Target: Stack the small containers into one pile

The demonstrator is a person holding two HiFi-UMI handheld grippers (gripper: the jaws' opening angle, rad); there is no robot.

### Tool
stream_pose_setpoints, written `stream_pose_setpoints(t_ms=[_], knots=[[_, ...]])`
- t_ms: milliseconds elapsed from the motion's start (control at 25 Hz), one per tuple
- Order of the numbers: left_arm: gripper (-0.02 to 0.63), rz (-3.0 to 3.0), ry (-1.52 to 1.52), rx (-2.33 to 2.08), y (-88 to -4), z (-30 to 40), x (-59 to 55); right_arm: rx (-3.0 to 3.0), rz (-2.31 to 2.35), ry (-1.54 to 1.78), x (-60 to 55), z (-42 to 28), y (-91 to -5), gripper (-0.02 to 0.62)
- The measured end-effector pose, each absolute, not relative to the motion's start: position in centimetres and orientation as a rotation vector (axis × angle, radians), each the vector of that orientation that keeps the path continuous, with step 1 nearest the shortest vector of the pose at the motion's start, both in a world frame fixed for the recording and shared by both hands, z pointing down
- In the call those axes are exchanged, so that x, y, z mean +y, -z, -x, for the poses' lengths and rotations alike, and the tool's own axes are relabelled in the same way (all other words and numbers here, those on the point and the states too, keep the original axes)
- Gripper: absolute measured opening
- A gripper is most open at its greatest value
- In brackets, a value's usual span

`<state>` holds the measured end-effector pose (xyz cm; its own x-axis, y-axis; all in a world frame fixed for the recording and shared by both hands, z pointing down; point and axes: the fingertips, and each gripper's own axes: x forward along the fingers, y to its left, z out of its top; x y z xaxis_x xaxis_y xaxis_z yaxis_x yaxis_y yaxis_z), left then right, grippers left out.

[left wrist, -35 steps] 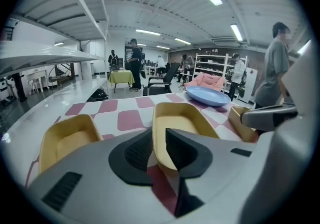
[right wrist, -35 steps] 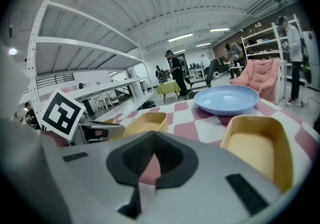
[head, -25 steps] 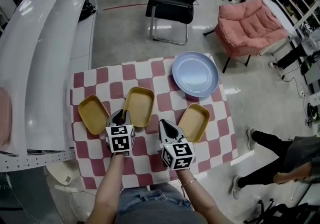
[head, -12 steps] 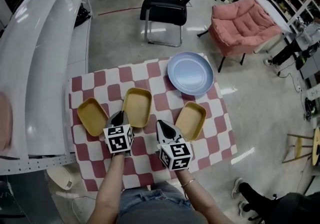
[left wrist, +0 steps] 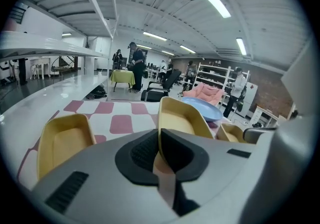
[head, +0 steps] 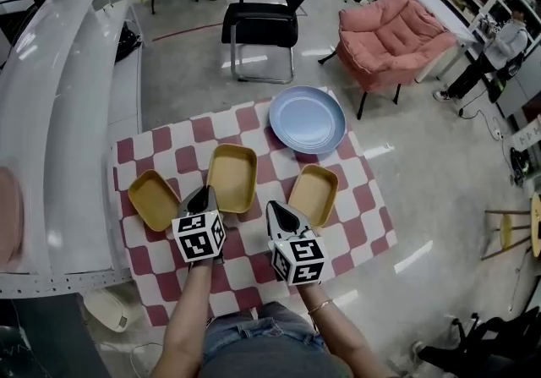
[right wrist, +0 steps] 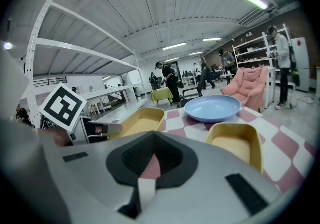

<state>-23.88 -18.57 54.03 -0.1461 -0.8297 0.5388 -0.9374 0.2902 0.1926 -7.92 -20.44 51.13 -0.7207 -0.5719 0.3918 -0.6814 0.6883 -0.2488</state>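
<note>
Three small yellow containers lie on the checked table: a left one [head: 153, 199], a middle one [head: 233, 177] and a right one [head: 313, 194]. My left gripper [head: 203, 196] sits at the near left corner of the middle container. In the left gripper view its jaws [left wrist: 161, 150] are shut with that container's near rim [left wrist: 170, 118] running into them. The left container [left wrist: 62, 143] lies apart beside it. My right gripper [head: 280, 211] hovers between the middle and right containers, shut on nothing. In its own view the right gripper [right wrist: 151, 162] has the right container [right wrist: 235, 143] just ahead.
A large blue plate [head: 307, 119] rests at the table's far right corner, also visible as the plate [right wrist: 212, 107]. Beyond the table [head: 254, 127] stand a black chair [head: 264, 21] and a pink armchair [head: 390, 34]. A white curved structure [head: 59, 114] runs along the left.
The head view has drifted, so the table sits a little lower left in frame. Both grippers stay at about the same spots by the containers. A person at lower right has left the view.
</note>
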Motion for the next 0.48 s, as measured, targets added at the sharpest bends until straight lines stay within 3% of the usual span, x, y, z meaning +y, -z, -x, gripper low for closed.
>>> stream_pose_setpoints(t_ms=[480], knots=[[0.029, -1.760, -0.220, -1.889, -51.4, 16.8, -21.2, -2.566, -1.241, -0.553, -19.9, 0.6, -49.9, 0.009]])
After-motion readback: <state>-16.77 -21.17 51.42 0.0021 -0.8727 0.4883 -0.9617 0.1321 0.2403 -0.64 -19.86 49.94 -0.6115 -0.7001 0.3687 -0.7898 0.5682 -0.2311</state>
